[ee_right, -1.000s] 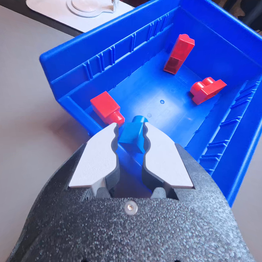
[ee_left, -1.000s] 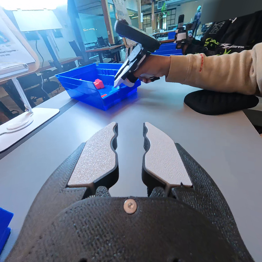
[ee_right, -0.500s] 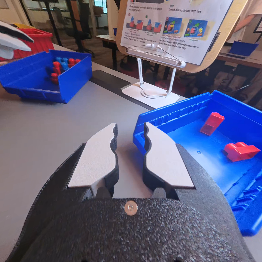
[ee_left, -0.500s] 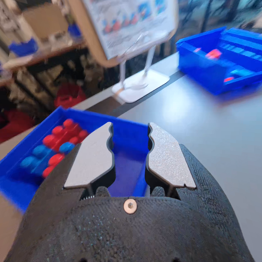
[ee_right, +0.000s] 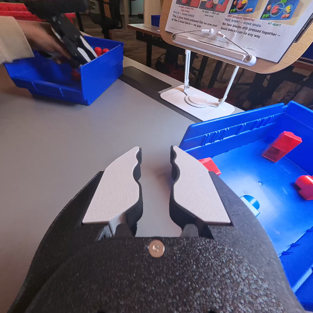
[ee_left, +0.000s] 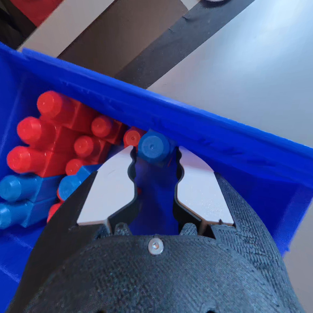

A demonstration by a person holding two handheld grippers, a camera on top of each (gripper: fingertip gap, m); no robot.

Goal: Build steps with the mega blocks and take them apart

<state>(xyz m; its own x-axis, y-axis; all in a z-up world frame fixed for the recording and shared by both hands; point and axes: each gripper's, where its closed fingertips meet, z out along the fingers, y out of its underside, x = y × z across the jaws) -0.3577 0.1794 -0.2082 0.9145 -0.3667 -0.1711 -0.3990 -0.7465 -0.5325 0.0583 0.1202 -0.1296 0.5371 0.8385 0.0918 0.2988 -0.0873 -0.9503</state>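
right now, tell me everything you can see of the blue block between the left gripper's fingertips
The blue block is a small matte plastic piece with one round stud facing the camera, a tiny dimple at its centre. Its squarish body shows only as edges behind the stud. It sits in the blue bin, close against the far wall, with a red block right beside it. The left gripper is open around it; whether the fingers touch it is unclear.

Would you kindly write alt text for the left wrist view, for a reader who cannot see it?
The open left gripper reaches down into a blue bin, its fingertips on either side of a blue block that stands against the bin's wall. To the left, red blocks and more blue blocks are packed together; grey table shows beyond the bin.
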